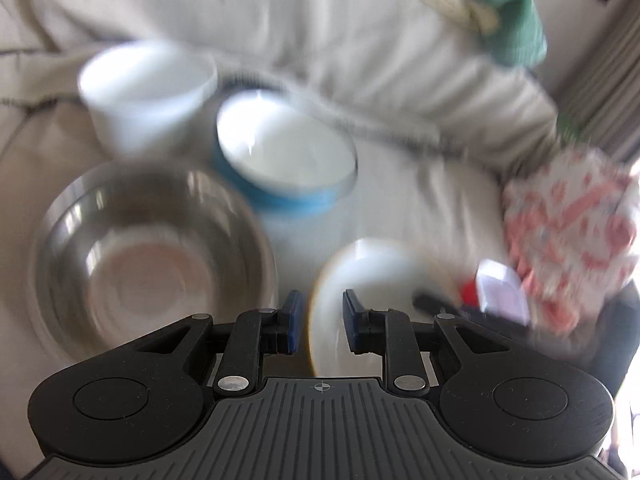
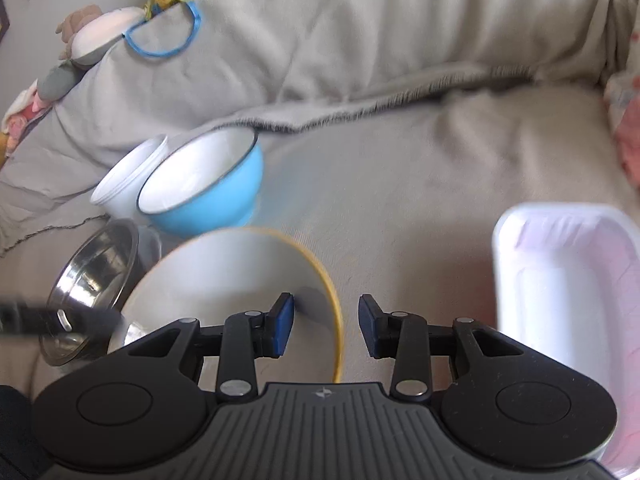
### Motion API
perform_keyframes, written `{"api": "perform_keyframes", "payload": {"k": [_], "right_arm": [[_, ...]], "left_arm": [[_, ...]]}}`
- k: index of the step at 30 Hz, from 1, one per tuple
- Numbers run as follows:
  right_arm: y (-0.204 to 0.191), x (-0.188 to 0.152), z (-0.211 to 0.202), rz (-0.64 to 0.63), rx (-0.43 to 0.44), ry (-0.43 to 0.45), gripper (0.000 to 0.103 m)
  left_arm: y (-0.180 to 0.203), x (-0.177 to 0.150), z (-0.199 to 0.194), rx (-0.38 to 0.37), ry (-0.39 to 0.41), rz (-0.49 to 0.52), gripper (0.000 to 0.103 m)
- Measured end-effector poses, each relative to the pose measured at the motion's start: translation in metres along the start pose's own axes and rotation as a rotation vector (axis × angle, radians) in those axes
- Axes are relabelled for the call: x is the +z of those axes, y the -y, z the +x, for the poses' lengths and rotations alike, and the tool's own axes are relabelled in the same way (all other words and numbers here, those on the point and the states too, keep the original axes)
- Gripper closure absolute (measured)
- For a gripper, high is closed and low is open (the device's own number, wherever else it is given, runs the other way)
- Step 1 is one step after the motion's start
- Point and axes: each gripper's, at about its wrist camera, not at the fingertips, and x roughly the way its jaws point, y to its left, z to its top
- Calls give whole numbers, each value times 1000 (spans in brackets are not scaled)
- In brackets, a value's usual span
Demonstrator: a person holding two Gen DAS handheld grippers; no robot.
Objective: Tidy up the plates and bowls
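item: white bowl with a yellow rim (image 1: 360, 280), sitting on the grey cushion (image 1: 400, 200). the left gripper (image 1: 319, 320) is straddling its rim, one pad inside and one outside; the picture is blurred, so whether the pads are gripping cannot be told. in the right wrist view the same bowl (image 2: 240, 276) is lying at 9 o'clock of the right gripper (image 2: 325, 324), whose fingers are standing spread with the rim between them and nothing pinched.

item: steel bowl (image 1: 152, 256), resting at 9 o'clock of the yellow-rimmed bowl.

item: blue bowl (image 1: 288, 160), sitting at 12 o'clock, with a white cup (image 1: 148, 92) just beside it at 10 o'clock.

item: white tray (image 2: 568, 280), lying at 3 o'clock in the right wrist view.

item: patterned cloth (image 1: 568, 232), lying at 2 o'clock in the left wrist view.
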Motion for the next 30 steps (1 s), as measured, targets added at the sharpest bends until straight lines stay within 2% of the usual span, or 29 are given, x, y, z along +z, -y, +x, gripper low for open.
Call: {"api": "perform_keyframes", "payload": {"k": [2, 4, 6, 7, 8, 10, 12, 14, 16, 18, 20, 23, 24, 25, 28, 30], "right_arm": [[-4, 12, -14, -17, 9, 50, 67], [-8, 35, -22, -3, 43, 76, 66], [-13, 70, -15, 49, 53, 49, 61], [-16, 86, -6, 71, 36, 17, 54], [-20, 104, 9, 88, 14, -27, 52], [-27, 127, 40, 111, -12, -74, 52], [-34, 135, 67, 130, -1, -104, 52], [-40, 133, 91, 143, 29, -133, 52], [-46, 127, 114, 142, 26, -191, 52], [-46, 122, 136, 178, 41, -256, 52], [-46, 116, 151, 216, 91, -306, 52], [-49, 106, 157, 222, 160, -314, 55], [-49, 104, 156, 225, 174, -304, 61], [-50, 102, 155, 223, 175, -289, 65], [-49, 98, 149, 198, 187, -267, 68], [-42, 97, 145, 215, 193, -267, 68]], "left_arm": [[-4, 33, -6, 18, 50, -5, 78], [-5, 71, 0, 114, 66, 27, 78], [-1, 101, 18, 213, 44, 107, 78], [-1, 112, 29, 239, 26, 140, 78], [-5, 119, 39, 246, 12, 150, 78], [-16, 120, 51, 223, 12, 143, 78], [-32, 114, 63, 226, 7, 115, 78], [-45, 114, 78, 211, -50, 96, 78], [-49, 111, 87, 203, -61, 90, 78], [-49, 109, 100, 229, -70, 98, 78], [-49, 104, 110, 263, -74, 97, 78], [-51, 97, 121, 291, -98, 115, 78], [-51, 95, 123, 290, -100, 118, 78], [-49, 94, 125, 282, -103, 116, 74], [-44, 91, 122, 290, -86, 121, 76], [-39, 90, 119, 259, -97, 117, 76]]}}
